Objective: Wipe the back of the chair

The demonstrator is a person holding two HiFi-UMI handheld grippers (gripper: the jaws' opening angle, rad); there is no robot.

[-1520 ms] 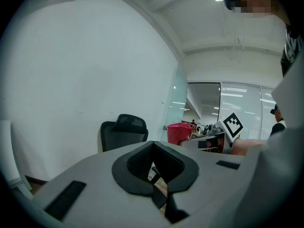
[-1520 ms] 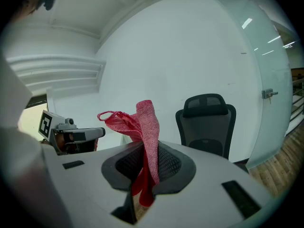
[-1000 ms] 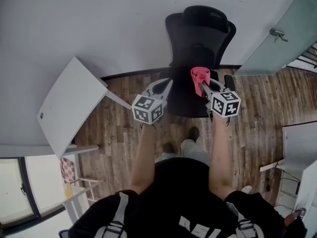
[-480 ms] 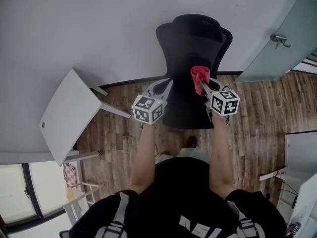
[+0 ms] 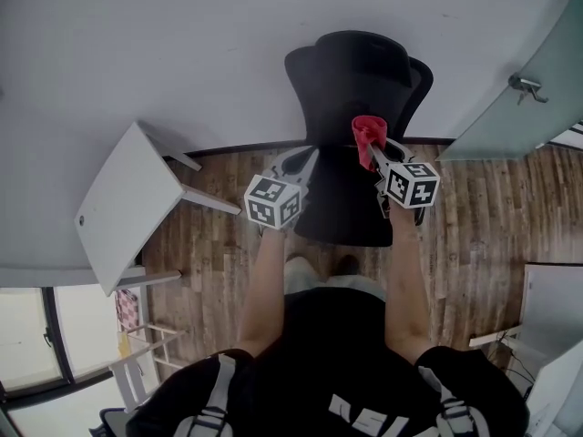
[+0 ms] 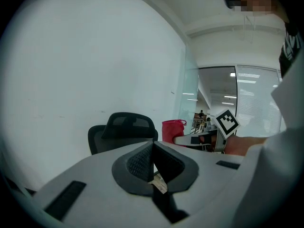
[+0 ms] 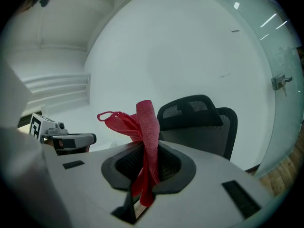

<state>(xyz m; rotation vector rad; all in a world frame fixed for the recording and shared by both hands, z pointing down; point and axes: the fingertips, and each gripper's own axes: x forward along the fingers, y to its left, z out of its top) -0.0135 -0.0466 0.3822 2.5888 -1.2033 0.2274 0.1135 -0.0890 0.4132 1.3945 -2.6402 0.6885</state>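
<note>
Cloth (image 5: 366, 137) sat clamped in right tool (image 5: 373, 153), short of chair (image 5: 355, 80).
Left tool (image 5: 308, 156) was closed, empty; flat cloth contact, top-down strokes advised.

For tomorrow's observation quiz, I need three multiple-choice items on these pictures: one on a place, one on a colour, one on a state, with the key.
1. Where does the chair stand?
A) by the white wall
B) inside a cabinet
C) on top of a desk

2. What colour is the cloth?
A) blue
B) red
C) yellow

3. How do the jaws of the left gripper stand?
A) together, nothing between them
B) wide apart
C) clamped on the cloth

Key:
1 A, the head view shows it on the floor before the wall.
2 B, it is red in every view.
3 A, the left gripper view shows them meeting empty; the right gripper holds the cloth.
</note>
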